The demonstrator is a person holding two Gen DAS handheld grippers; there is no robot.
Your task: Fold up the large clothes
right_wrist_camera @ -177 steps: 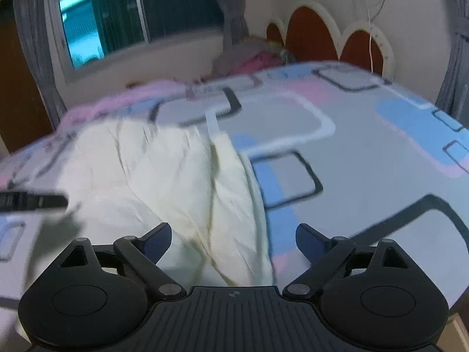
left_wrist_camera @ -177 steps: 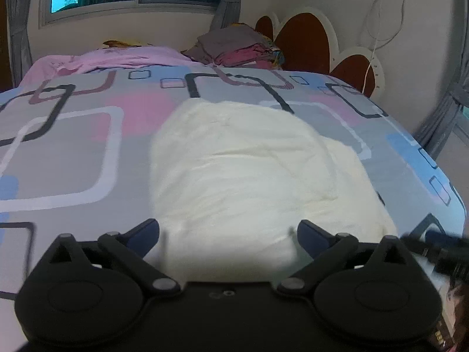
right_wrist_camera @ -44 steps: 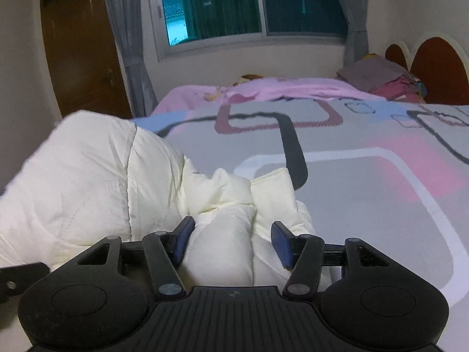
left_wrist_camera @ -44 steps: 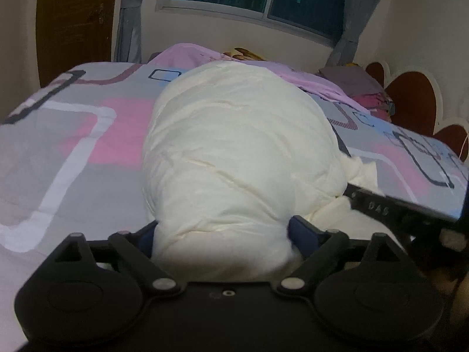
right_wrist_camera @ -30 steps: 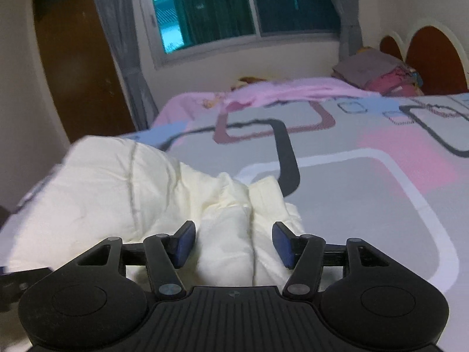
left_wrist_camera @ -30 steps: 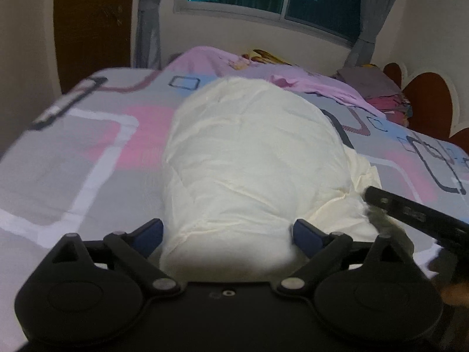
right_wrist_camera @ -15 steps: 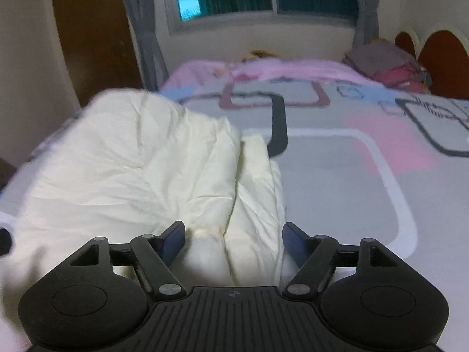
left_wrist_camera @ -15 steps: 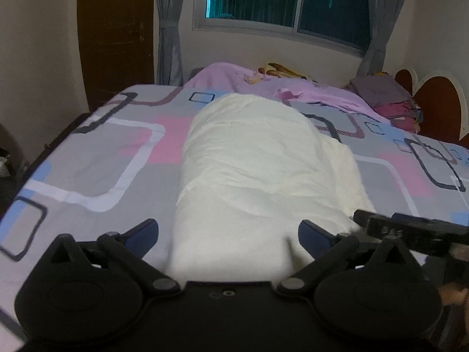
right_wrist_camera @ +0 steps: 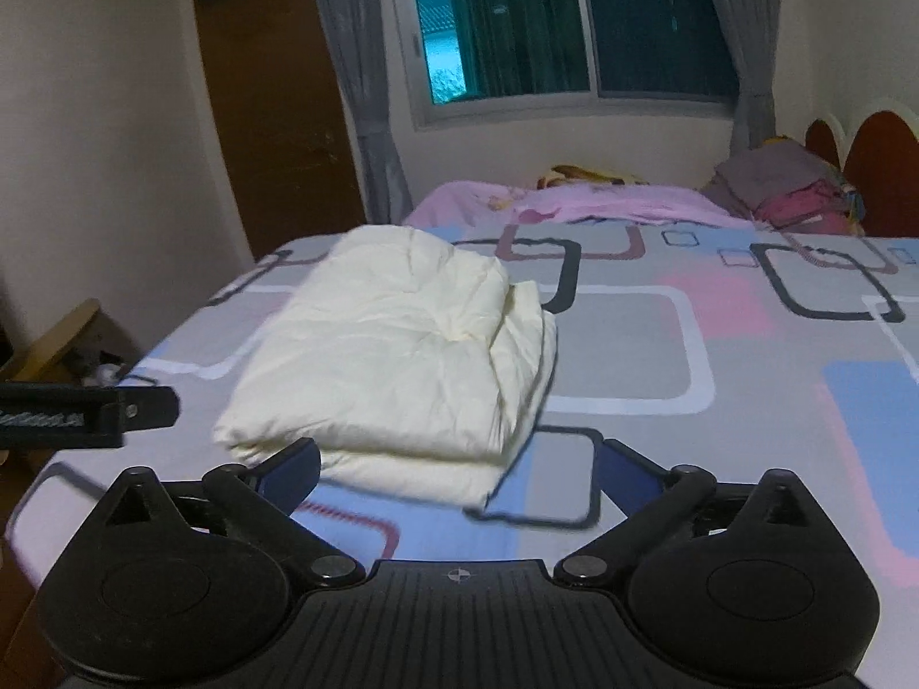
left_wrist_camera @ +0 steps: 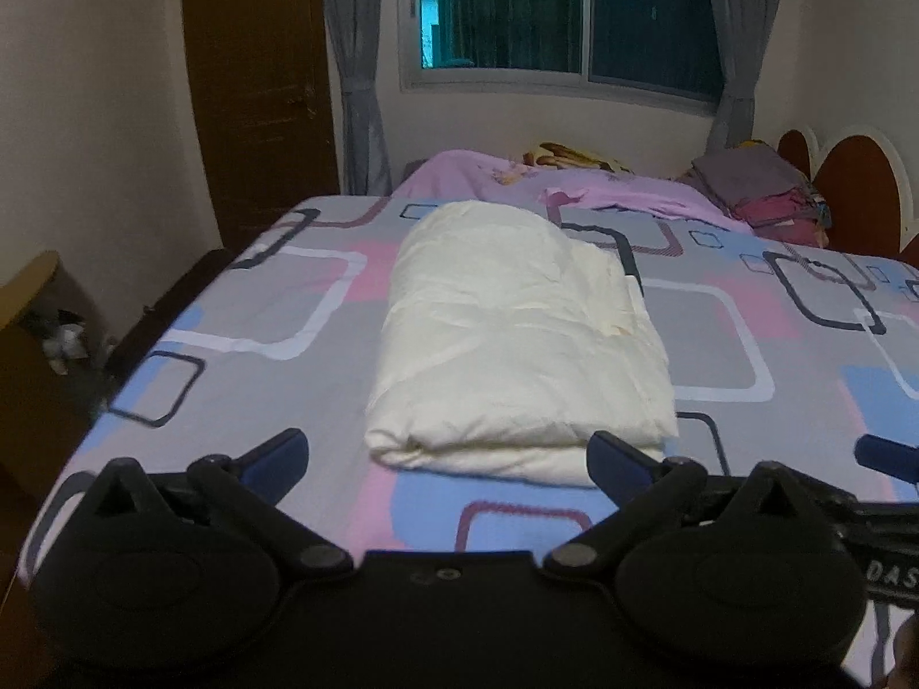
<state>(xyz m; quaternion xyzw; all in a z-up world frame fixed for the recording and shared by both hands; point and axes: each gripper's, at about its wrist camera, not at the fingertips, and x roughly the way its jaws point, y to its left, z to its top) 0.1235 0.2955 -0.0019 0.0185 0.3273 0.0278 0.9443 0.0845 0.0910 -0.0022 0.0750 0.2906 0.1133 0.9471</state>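
Note:
A cream padded garment point(left_wrist_camera: 517, 344) lies folded into a thick bundle on the patterned bed sheet point(left_wrist_camera: 258, 310); it also shows in the right wrist view point(right_wrist_camera: 396, 344). My left gripper point(left_wrist_camera: 448, 453) is open and empty, held back just short of the bundle's near edge. My right gripper point(right_wrist_camera: 454, 468) is open and empty, a little back from the bundle's near right corner. A blue fingertip of the right gripper shows at the right edge of the left wrist view point(left_wrist_camera: 884, 456). The left gripper's body shows at the left of the right wrist view point(right_wrist_camera: 86, 407).
A pink blanket point(left_wrist_camera: 517, 184) lies along the bed's far side under the window point(left_wrist_camera: 574, 11). A stack of folded clothes point(left_wrist_camera: 764, 189) sits by the headboard point(left_wrist_camera: 856, 195). A brown door point(left_wrist_camera: 258, 86) and a cardboard box point(left_wrist_camera: 40, 310) stand left of the bed.
Both grippers let go of the cream garment, opened wide and drew back and up from it. The bundle now lies flat and folded on the bed.

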